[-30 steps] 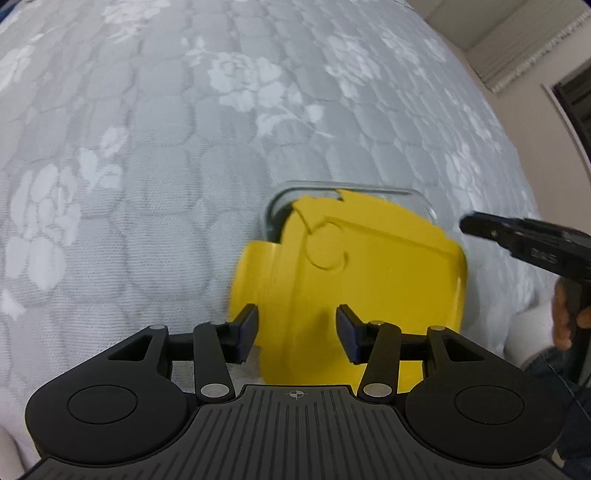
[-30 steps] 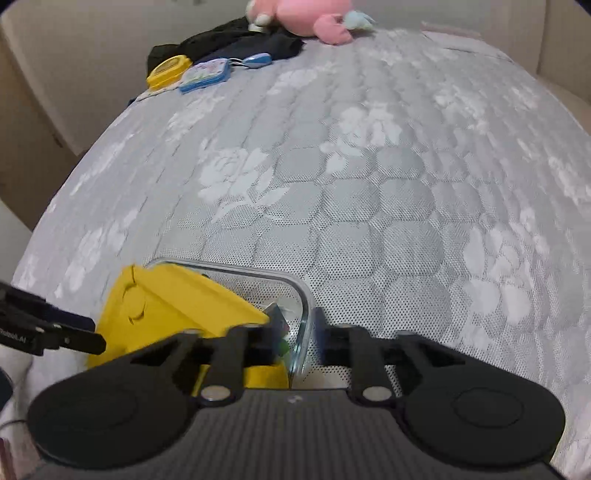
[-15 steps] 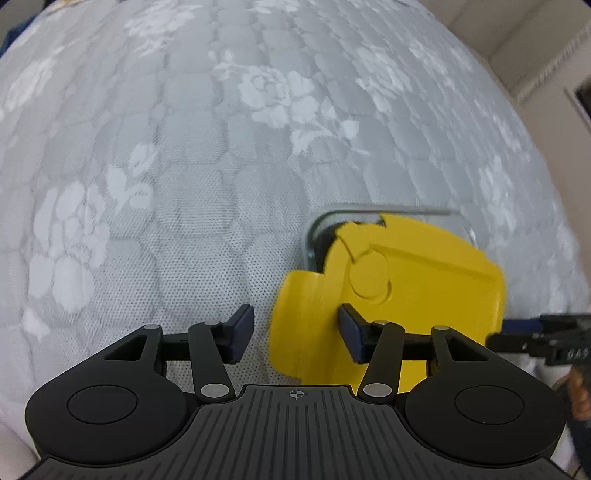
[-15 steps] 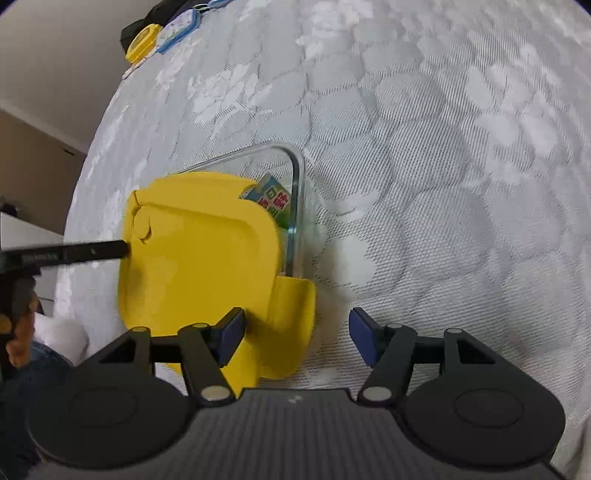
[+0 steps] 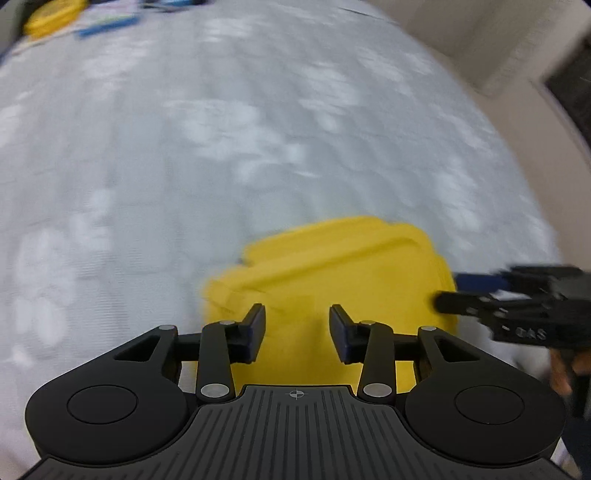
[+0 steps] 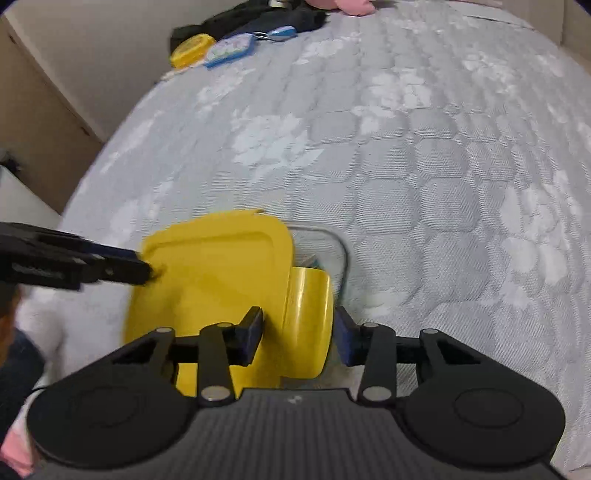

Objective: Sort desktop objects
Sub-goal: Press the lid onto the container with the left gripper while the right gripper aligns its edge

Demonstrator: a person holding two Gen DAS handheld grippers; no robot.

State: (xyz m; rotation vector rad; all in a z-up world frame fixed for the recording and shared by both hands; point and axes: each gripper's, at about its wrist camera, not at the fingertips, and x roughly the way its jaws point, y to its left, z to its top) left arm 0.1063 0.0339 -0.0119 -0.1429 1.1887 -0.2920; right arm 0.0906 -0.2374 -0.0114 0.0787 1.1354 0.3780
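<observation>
A yellow lid [image 6: 214,273] lies over a clear glass container [image 6: 342,254] on the quilted mattress, and only the container's right rim shows. The lid's side flap [image 6: 306,317] hangs between the closing jaws of my right gripper [image 6: 299,332]. Its right pad sits beside the flap's edge, and no firm press shows. In the blurred left wrist view, my left gripper [image 5: 297,328] hovers over the near part of the yellow lid [image 5: 332,266]. Its jaws are narrowing with the lid under the gap. In the right wrist view its tips meet the lid's left edge.
The grey floral mattress [image 6: 424,155] stretches away behind the container. At its far corner lie a small yellow case [image 6: 192,50], a blue card [image 6: 231,50], dark cloth [image 6: 258,18] and a pink plush [image 6: 351,5]. A person's hand [image 5: 565,373] shows at the right edge.
The lid has slid further over the container and hides most of the glass. My right gripper's jaws widened, then narrowed around the flap. The left view has swung up and blurred.
</observation>
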